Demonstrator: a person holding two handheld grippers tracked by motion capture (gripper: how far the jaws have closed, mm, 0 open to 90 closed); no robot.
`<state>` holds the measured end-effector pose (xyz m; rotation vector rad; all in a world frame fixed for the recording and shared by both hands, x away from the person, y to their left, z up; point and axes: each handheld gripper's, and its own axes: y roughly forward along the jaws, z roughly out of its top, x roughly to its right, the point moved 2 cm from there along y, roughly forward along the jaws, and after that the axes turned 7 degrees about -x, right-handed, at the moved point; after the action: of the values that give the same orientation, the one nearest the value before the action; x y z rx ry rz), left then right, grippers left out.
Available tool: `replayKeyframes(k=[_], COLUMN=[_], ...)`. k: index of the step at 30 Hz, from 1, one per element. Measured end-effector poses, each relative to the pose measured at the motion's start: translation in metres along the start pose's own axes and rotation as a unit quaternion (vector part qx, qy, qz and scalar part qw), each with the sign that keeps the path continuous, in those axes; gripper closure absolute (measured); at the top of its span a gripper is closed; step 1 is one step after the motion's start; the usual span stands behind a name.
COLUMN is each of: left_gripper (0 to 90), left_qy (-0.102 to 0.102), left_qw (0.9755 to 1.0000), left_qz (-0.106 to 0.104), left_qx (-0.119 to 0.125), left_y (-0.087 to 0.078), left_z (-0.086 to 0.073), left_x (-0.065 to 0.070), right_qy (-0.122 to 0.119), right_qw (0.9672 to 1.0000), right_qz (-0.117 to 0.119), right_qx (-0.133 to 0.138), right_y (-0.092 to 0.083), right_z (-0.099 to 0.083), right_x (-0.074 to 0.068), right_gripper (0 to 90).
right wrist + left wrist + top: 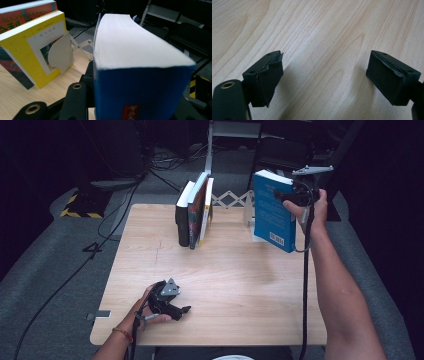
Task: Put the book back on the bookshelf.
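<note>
**Blue book held aloft, right of the standing row**

The right gripper (286,196) pinches a thick blue paperback (272,210) by its spine side, holding it clear of the wooden table (225,285) at the far right. The book hangs roughly upright, its long axis running top to bottom with a slight lean, the barcode corner lowest. In the right gripper view the blue spine (140,92) sits between the jaws and the white page block runs away from the camera.

The row of three standing books (195,212) lies to the left of the held book, well apart from it, with a white expanding bookend rack (232,199) between the two. The yellow-covered book (32,52) is the nearest of the row, leaning slightly. If the paperback is to join them, the move likely runs leftward across the table's far edge, keeping the book upright so its cover meets the yellow one flat.

The left gripper (172,307) rests low at the near left of the table, its jaws spread wide over bare wood with nothing between them. The right hand is plainly nearer the row.
</note>
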<state>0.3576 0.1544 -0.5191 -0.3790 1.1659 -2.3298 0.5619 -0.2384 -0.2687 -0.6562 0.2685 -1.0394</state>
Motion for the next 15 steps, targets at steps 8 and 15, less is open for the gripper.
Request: replayKeyframes(k=[8, 15], left_gripper=[13.9, 13.9], left_qy=[0.002, 0.002], left_qw=[1.0000, 1.0000], left_qz=[-0.001, -0.001], left_qx=[0.000, 0.000], left_y=[0.000, 0.000], left_z=[0.000, 0.000], left_x=[0.000, 0.000], right_qy=[0.012, 0.026], right_qw=[0.9998, 0.9994], right_qz=[-0.015, -0.023], right_qx=[-0.006, -0.003], right_y=[0.022, 0.046], right_z=[0.007, 0.013], right_x=[0.008, 0.012], right_gripper=[61.2, 61.1])
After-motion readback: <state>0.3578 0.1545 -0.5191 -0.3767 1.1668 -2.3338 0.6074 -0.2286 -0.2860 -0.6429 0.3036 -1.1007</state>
